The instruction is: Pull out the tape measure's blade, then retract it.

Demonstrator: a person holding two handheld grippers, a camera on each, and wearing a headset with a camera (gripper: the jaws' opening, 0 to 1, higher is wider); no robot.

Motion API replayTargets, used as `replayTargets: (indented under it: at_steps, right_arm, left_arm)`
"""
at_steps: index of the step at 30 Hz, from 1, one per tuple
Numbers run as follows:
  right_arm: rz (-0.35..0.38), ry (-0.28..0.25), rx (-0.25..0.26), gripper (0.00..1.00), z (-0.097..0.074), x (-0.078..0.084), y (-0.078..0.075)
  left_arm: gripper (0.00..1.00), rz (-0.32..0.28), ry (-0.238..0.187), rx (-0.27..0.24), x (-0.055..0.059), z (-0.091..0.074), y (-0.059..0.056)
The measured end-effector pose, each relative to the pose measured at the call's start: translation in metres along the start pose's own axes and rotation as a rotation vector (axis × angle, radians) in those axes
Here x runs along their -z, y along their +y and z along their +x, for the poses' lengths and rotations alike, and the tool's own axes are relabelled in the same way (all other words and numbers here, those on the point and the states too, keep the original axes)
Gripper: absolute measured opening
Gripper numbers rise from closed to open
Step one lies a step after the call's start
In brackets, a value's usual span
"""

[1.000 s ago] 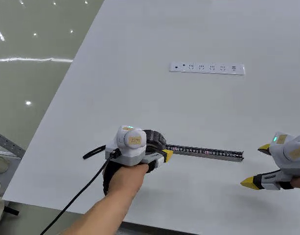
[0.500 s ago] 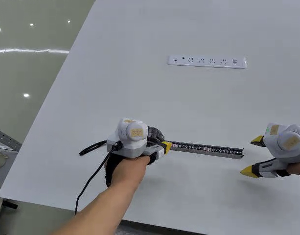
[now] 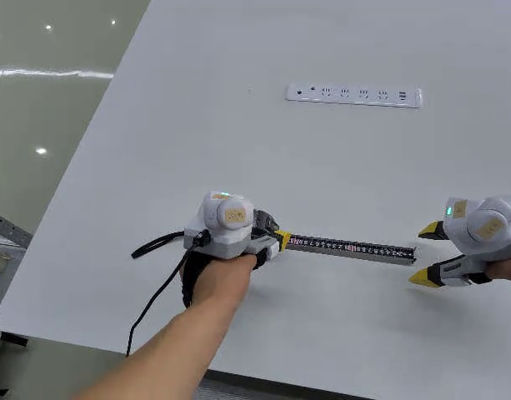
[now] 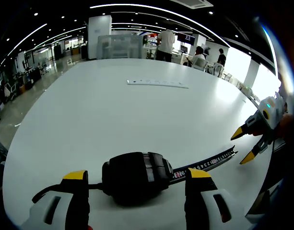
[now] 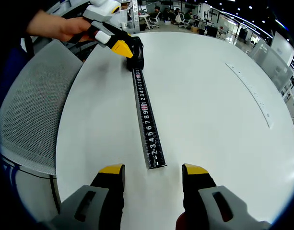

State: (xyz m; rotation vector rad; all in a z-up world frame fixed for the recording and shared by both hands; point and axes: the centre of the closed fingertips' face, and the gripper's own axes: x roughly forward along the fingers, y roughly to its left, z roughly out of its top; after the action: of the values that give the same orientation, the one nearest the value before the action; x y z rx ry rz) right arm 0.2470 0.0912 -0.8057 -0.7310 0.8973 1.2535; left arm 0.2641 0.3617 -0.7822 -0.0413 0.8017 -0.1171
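Currently the left gripper [image 4: 137, 174] straddles the tape measure case [image 5: 135, 51] on the white table [image 3: 322, 167]; whether it pinches, I cannot tell. The blade [image 5: 147, 115] lies extended, and the right gripper [image 5: 154, 170] stands apart and empty at its tip.

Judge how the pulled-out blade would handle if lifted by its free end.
The blade lies thin and straight on the table, so it would probably bow springily, not flop. Its printed face looks smooth, so the open right tongs might slip. Its other end enters the case between the left tongs, so it may pull back.
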Motion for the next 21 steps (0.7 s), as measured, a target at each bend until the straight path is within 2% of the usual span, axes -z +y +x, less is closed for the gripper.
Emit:
replayTargets:
  at_steps: [9,21]
  right_arm:
    - [-0.065,0.016,-0.039,0.34,0.007,-0.001,-0.002]
    - [-0.103,0.022,-0.071,0.23,0.013,-0.001,-0.002]
  left_arm:
    - [0.75,-0.008,0.001,0.004,-0.002,0.006,0.0]
    - [0.7,-0.017,0.023,0.006,0.005,0.011,0.0]
